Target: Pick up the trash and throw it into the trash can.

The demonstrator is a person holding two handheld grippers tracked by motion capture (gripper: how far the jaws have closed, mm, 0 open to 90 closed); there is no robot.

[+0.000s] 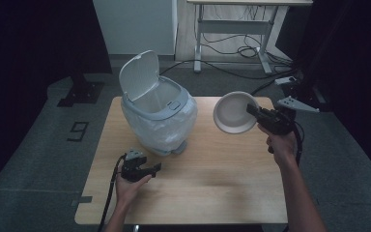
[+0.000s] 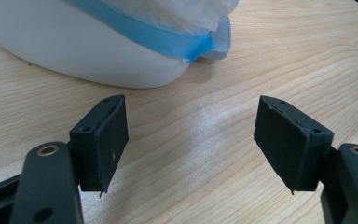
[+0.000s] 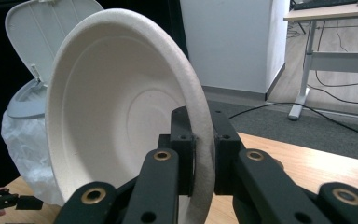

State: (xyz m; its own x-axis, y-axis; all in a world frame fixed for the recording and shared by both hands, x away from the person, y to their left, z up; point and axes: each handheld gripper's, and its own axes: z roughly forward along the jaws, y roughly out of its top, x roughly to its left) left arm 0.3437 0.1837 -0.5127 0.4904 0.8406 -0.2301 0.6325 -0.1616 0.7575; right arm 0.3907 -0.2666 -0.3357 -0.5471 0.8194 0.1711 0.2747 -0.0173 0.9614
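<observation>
High view: the right gripper (image 1: 255, 112), clamped on the rim of the pale paper-pulp bowl (image 1: 234, 113) at centre right, has the open-lidded grey bin (image 1: 157, 113) to its left.

Left gripper view: the left gripper (image 2: 191, 135) gapes empty.

Right gripper view: the bowl stands on edge, bin at far left.

The left hand-held gripper (image 1: 155, 167) sits low at the near left of the scene, gripped from below by the left hand (image 1: 128, 186), its forearm coming in from the near edge. Its jaws point right and stand wide apart with nothing between them. The right hand-held gripper (image 1: 249, 110) is raised at the far right, held by the right hand (image 1: 282, 145) on an outstretched forearm, its jaws clamped together and pointing left.
</observation>
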